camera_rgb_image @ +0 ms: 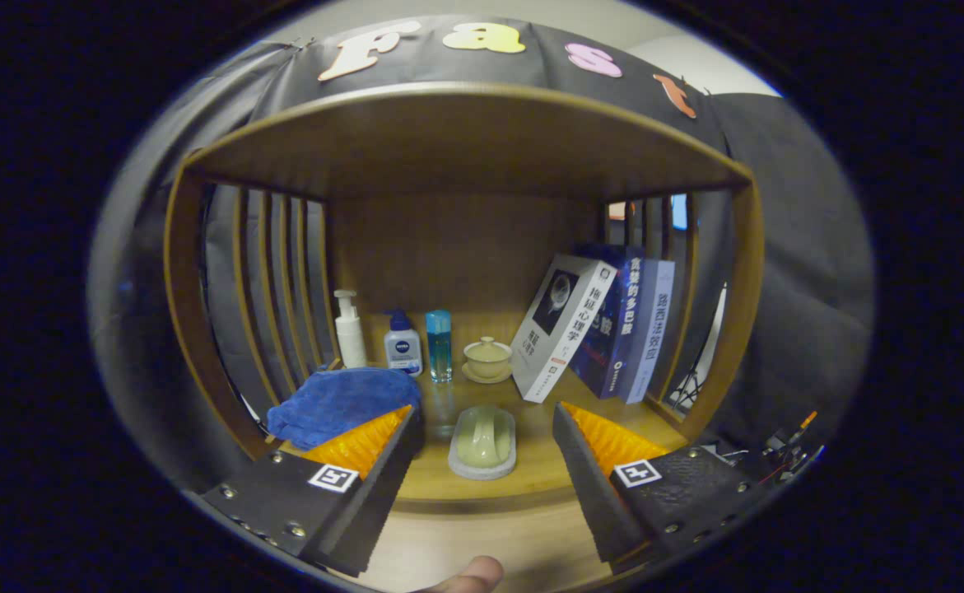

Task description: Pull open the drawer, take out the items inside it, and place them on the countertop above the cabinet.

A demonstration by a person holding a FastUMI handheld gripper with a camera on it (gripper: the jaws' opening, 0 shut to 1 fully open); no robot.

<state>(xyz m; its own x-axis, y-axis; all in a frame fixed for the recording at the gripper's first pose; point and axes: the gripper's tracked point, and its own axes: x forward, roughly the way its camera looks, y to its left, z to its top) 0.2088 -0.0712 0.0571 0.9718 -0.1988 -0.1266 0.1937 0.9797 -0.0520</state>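
Wooden countertop (531, 461) | pale green brush (482, 441) between spread hand-held gripper (488, 428) fingers

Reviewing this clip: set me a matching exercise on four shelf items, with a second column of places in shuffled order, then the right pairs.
Things:
1. blue cloth
2. pale green brush
3. lidded cup on saucer
4. white book

Places:
A. leaning against the blue books
B. between the open fingers of the gripper
C. beside the slatted wall, before the bottles
D. just past the teal bottle

Pairs: 1-C, 2-B, 3-D, 4-A
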